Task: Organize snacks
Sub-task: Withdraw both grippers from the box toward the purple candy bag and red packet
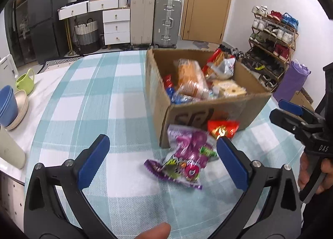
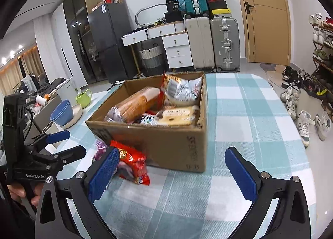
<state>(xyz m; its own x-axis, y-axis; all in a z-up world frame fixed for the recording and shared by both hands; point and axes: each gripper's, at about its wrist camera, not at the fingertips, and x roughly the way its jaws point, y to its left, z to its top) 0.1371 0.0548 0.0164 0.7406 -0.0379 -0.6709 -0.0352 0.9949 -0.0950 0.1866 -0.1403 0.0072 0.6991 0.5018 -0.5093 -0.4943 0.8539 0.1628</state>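
A cardboard box (image 1: 218, 111) full of snack packets stands on the checked tablecloth; it also shows in the right wrist view (image 2: 177, 145). A purple candy bag (image 1: 183, 159) lies on the cloth in front of the box, between the fingers of my open left gripper (image 1: 162, 159), untouched. A red snack packet (image 1: 222, 128) leans against the box front; in the right wrist view this red packet (image 2: 131, 166) lies just past the left finger of my open, empty right gripper (image 2: 172, 172). The purple bag (image 2: 100, 149) is partly hidden there.
Blue and beige bowls (image 1: 10, 107), a green cup (image 1: 25, 82) and a cream flask (image 1: 10, 149) stand at the table's left edge. The right gripper (image 1: 295, 118) shows at the right of the left wrist view. Suitcases, drawers and a shoe rack stand beyond the table.
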